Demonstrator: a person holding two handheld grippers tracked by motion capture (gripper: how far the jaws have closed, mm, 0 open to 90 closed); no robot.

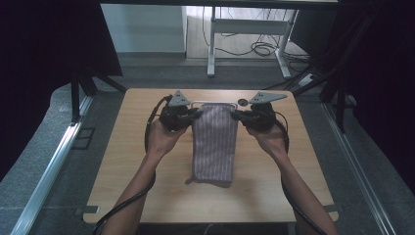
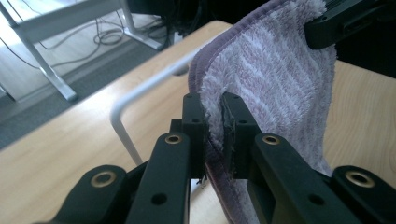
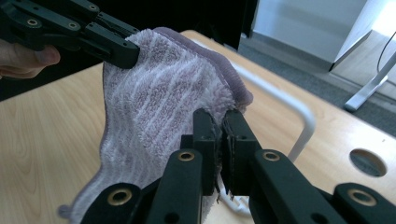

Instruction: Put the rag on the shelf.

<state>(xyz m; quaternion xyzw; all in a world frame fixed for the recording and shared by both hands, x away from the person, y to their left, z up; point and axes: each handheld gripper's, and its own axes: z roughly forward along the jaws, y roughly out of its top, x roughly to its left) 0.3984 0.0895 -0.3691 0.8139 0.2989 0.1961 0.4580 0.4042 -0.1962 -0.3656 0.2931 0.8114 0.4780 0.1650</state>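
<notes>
I hold the towel (image 1: 214, 139) over the table (image 1: 122, 161), left gripper (image 1: 188, 115) and right gripper (image 1: 243, 116) each clenched on a top corner; I should keep both level and the edge taut.

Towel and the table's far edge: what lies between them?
A white rack stands behind the towel on the table, seen in both gripper views.
</notes>
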